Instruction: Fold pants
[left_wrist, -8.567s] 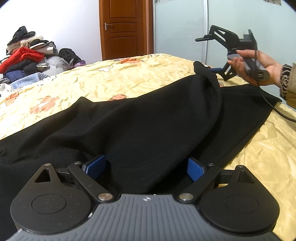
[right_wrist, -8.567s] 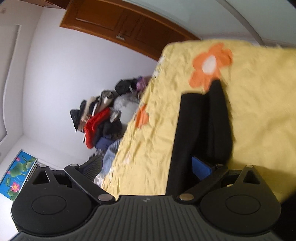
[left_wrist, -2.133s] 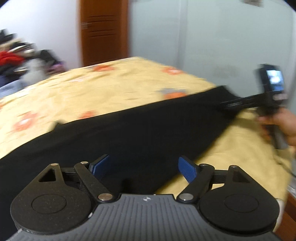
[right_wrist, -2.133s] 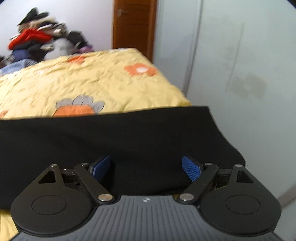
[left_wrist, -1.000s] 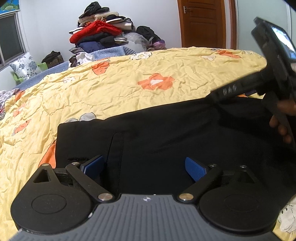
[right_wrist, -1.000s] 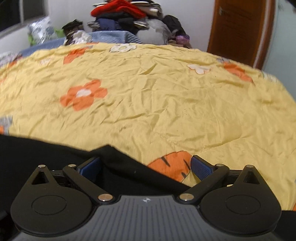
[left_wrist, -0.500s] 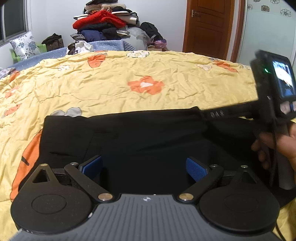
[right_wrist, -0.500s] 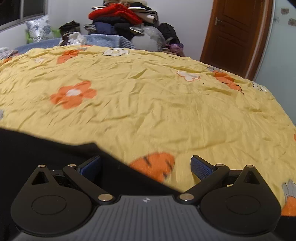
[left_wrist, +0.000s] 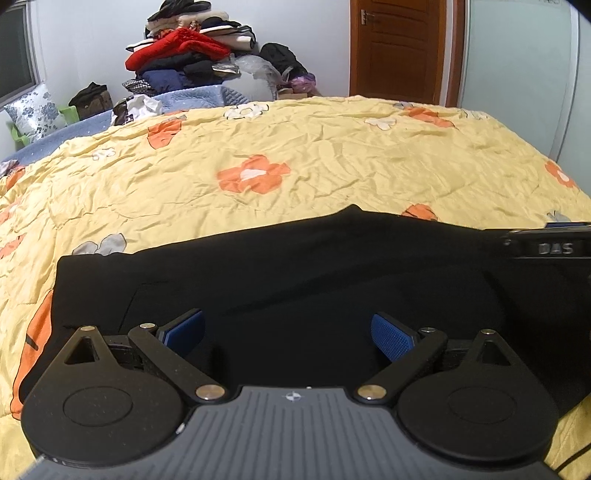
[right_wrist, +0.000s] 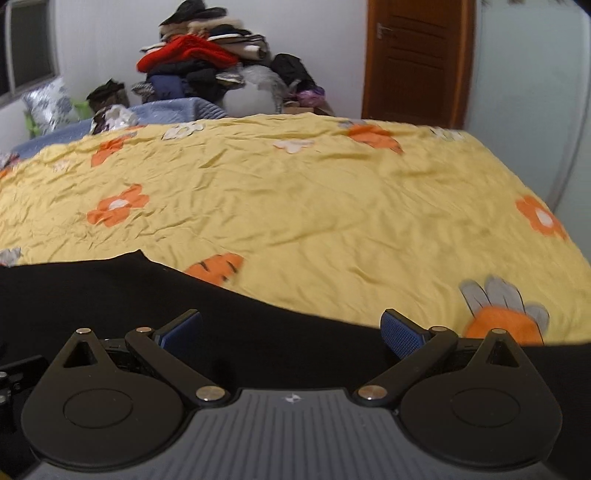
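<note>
Yellow bedspread, seemingly flat black pants

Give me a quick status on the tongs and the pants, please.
Left tongs open, right tongs open. Black pants flat on yellow bedspread. Nothing in the way.

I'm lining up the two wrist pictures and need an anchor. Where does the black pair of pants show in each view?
Left wrist: the pants lie across the lower middle, just ahead of the open jaws.
Right wrist: the pants fill the lower left and taper toward the right edge.
Shared landmark: the wooden door, upper right in both.
</note>
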